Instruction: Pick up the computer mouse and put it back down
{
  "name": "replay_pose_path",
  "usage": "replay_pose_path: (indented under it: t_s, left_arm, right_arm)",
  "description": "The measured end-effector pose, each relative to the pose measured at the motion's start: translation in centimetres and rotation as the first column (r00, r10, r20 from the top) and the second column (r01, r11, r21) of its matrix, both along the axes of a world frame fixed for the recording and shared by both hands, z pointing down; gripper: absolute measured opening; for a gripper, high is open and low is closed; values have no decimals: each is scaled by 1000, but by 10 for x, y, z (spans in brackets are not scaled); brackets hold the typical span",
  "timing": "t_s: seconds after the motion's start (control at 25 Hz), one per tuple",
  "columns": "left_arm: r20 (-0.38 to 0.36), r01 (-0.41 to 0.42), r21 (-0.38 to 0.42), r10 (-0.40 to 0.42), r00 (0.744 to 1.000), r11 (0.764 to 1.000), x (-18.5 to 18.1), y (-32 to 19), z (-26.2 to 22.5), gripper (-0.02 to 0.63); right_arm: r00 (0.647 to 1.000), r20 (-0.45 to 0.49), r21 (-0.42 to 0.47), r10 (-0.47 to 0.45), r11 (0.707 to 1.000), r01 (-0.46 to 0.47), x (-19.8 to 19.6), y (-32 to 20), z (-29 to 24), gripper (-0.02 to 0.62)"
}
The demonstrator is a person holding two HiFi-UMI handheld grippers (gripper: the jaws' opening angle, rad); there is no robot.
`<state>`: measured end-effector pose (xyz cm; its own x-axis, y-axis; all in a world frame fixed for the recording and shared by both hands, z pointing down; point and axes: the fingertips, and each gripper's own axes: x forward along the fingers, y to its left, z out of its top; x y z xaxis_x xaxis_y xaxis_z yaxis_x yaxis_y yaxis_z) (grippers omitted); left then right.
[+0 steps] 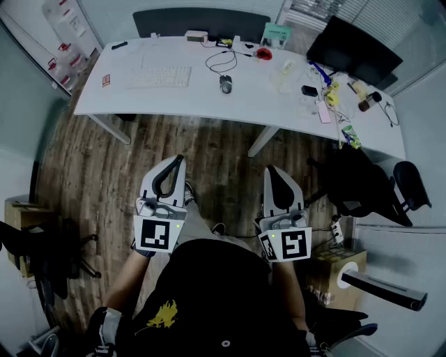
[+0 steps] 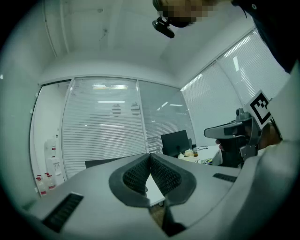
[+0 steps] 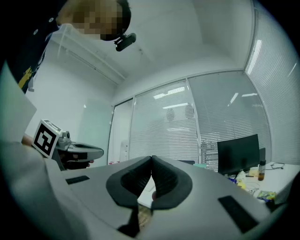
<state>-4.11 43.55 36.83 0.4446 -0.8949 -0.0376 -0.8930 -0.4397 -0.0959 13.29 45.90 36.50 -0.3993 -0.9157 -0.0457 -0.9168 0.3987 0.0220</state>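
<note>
A dark computer mouse (image 1: 226, 84) with a looping black cable lies on the white desk (image 1: 209, 101), right of a white keyboard (image 1: 158, 77). Both grippers hang over the wooden floor, well short of the desk. My left gripper (image 1: 179, 161) is shut, its tips touching, with nothing between them. My right gripper (image 1: 271, 171) is shut and empty as well. In the left gripper view the left gripper (image 2: 150, 157) points level toward the desk and blinds, with the right gripper's body (image 2: 234, 133) at the right. The right gripper view shows the right gripper (image 3: 151, 161) likewise level.
A black monitor (image 1: 352, 49) lies at the desk's right end among bottles, cables and small clutter (image 1: 327, 94). A black chair back (image 1: 202, 21) stands behind the desk. Another dark chair (image 1: 369, 188) and a cardboard box (image 1: 334, 275) stand at the right, a box (image 1: 24, 216) at the left.
</note>
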Motion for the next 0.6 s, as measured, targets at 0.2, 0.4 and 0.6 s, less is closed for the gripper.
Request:
replay_pose_path:
  t_s: [0.2, 0.4, 0.6]
  left_arm:
    - [8, 0, 30, 0, 1000, 1000, -3, 4, -4, 12]
    - [-28, 26, 37, -25, 999, 999, -16, 11, -9, 12]
    - [-10, 45, 39, -45, 999, 998, -30, 13, -11, 12]
  right_arm:
    - [1000, 6, 1, -7, 1000, 7, -4, 4, -1, 14]
    - [999, 49, 17, -17, 1000, 16, -13, 9, -7, 14]
    - [998, 55, 36, -14, 999, 12, -21, 10, -13, 15]
